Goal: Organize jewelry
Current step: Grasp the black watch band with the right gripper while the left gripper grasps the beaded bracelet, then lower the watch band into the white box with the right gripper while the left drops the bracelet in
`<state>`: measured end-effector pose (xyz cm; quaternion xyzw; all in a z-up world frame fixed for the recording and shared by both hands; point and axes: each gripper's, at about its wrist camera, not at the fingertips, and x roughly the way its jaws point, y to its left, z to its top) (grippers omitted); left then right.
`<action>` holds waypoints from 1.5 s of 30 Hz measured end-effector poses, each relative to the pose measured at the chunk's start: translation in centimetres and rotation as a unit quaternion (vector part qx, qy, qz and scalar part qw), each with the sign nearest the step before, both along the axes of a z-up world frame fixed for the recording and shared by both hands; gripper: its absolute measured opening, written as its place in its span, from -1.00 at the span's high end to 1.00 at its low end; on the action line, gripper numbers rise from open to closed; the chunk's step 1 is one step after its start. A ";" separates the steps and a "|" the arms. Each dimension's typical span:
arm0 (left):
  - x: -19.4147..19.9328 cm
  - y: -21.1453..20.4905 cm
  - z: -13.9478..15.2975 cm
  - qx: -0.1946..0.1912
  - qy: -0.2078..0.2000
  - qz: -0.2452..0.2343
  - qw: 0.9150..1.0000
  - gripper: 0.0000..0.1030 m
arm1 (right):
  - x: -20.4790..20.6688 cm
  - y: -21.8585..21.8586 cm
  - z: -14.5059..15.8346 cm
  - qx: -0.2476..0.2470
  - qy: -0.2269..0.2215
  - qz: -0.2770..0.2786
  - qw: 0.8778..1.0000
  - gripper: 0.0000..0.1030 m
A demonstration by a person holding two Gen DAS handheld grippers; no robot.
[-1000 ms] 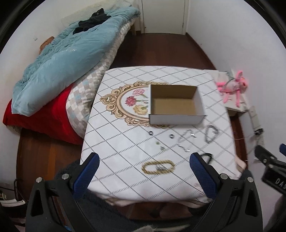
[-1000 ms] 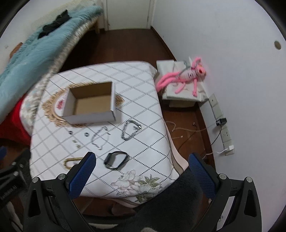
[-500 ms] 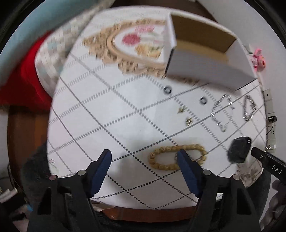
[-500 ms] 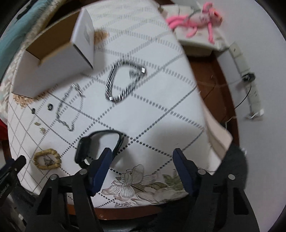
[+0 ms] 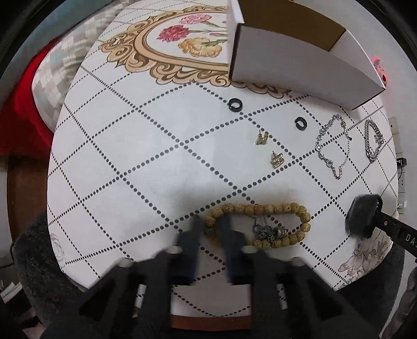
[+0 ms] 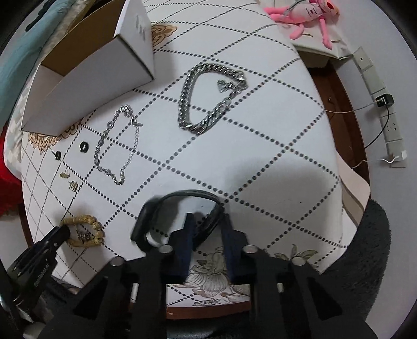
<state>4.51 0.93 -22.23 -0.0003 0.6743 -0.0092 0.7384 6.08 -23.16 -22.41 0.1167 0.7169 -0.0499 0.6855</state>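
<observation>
Jewelry lies spread over my worktop, a white cloth with dotted diamond lines. My left gripper has its fingers narrowed around the left end of the wooden bead bracelet — beads sit between them, though motion blur keeps me from telling whether the grip is firm. A small metal charm cluster rests inside the bead loop.

My right gripper straddles the strap of the black band watch at the near edge of the worktop; its fingers are drawn close on either side of the strap, and I cannot tell if they actually pinch it.

Farther from me, the open white cardboard box stands on the gold floral frame print. Between the box and the beads lie two black rings and two small gold earrings, well apart from each other. To their right lies the thin silver chain bracelet — and beyond it the heavy silver curb-link bracelet, both laid as loose loops. Off the worktop, a pink plush toy rests on a pale cushion by the wall.
</observation>
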 end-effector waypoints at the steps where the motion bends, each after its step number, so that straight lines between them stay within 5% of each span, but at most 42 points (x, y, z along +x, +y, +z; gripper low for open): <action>1: -0.1 0.1 0.0 -0.002 -0.001 0.001 1.000 0.87 | -0.1 0.3 0.1 -0.007 -0.004 0.003 1.000 0.79; 18: 0.1 -0.9 9.9 -0.047 -0.088 -0.029 0.995 0.87 | -0.3 1.0 5.4 0.045 -0.067 0.007 0.997 0.87; 30: 6.8 -2.7 19.2 -0.123 -0.184 -0.045 0.974 0.87 | 8.6 0.9 12.0 0.086 -0.144 0.035 0.985 0.87; 35: 11.6 -3.1 19.2 -0.142 -0.178 -0.048 0.973 0.87 | 13.6 2.1 12.6 0.077 -0.156 0.045 0.984 0.87; 45: 17.6 -3.0 14.6 -0.117 -0.112 -0.036 0.986 0.85 | 20.3 3.8 8.3 0.049 -0.100 0.085 0.990 0.86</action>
